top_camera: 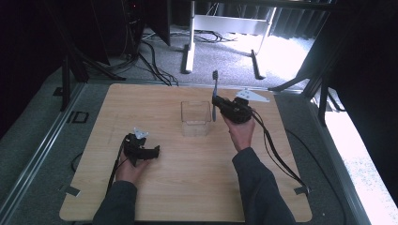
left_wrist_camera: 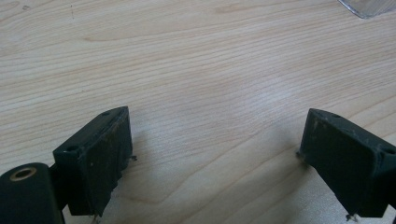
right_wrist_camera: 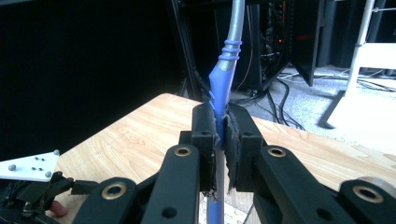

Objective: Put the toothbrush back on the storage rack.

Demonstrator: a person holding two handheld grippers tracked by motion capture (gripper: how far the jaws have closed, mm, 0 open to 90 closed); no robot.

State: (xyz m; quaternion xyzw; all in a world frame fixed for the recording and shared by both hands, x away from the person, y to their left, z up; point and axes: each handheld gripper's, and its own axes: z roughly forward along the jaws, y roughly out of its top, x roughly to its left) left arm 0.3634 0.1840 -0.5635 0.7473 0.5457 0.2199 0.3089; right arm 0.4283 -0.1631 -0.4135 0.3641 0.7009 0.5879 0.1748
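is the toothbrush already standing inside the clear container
No, the right gripper holds the toothbrush upright beside the clear container.

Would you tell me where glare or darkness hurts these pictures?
High view: sunlight blows out the floor beyond the table and at right. Left gripper view: soft sheen on the wood. Right gripper view: black at left, washed out at right; the toothbrush stays sharp.

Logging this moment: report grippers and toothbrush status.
Right gripper shut on blue-and-grey plastic toothbrush, upright, beside clear plastic box. Left gripper open, empty, low over wooden table. Nothing blocking the box.
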